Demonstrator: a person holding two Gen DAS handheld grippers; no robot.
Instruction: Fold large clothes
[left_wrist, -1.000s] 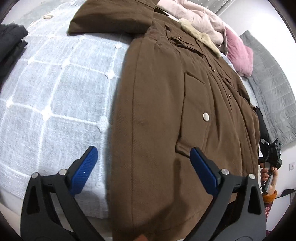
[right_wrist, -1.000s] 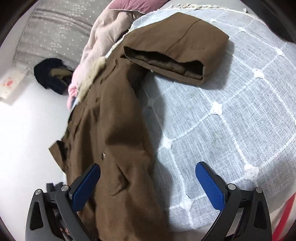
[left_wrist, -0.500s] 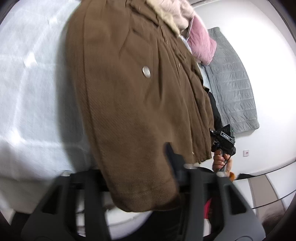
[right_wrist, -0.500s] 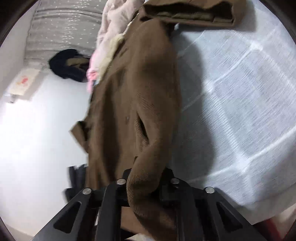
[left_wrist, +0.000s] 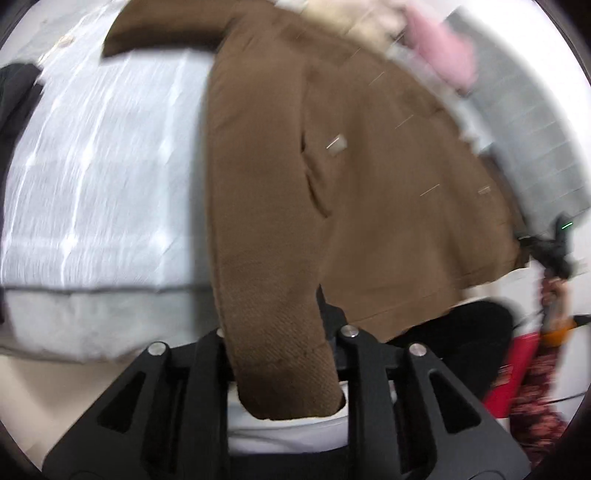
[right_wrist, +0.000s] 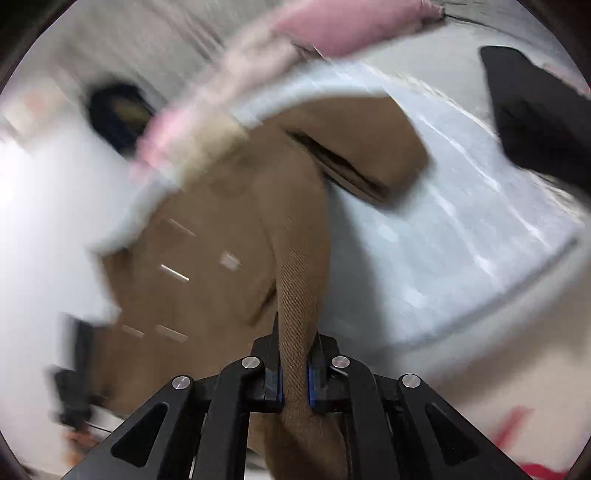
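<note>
Hiding left fingers (left_wrist: 328, 332): bunched brown coat (left_wrist: 369, 177) hem (blurred).

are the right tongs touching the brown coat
Touching. The right wrist view shows the right tongs closing, both blue pads pressed against the brown coat hem between them.

No legible text, labels, brands or numbers in either wrist view; heavy motion blur throughout both frames.

Around your work: bedding and spare garments.
You have a white checked bedspread (left_wrist: 103, 155), a pink garment (right_wrist: 343, 29), a grey quilted blanket (left_wrist: 532, 125) and dark clothing (right_wrist: 535, 122).
</note>
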